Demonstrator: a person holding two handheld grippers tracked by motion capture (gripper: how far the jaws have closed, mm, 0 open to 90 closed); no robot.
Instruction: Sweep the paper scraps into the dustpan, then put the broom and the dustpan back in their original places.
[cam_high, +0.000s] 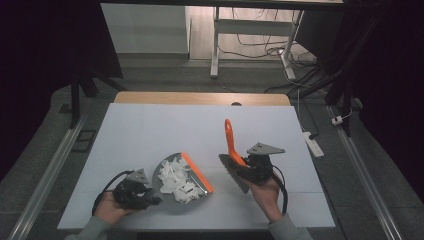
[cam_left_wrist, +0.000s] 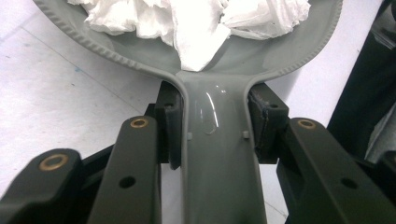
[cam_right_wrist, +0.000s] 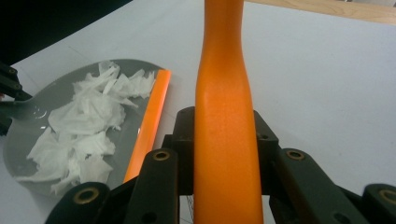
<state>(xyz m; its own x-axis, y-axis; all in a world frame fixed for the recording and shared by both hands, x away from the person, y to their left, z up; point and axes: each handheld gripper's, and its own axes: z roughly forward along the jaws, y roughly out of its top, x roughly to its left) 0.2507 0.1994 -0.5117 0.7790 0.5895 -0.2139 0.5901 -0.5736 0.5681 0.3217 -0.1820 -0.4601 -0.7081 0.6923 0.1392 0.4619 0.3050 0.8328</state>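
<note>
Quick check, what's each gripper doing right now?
Left gripper: shut on the grey dustpan handle; paper scraps lie in the pan.
Right gripper: shut on the orange brush handle.

My left gripper (cam_high: 134, 192): black, grey top plate | dustpan (cam_high: 172, 172): grey, orange lip, ribbed rim | paper scraps (cam_high: 176, 180): white | my right gripper (cam_high: 256, 167): black, grey plate | brush (cam_high: 231, 142): orange handle, dark head | table (cam_high: 150, 130): white, wood edge
</note>
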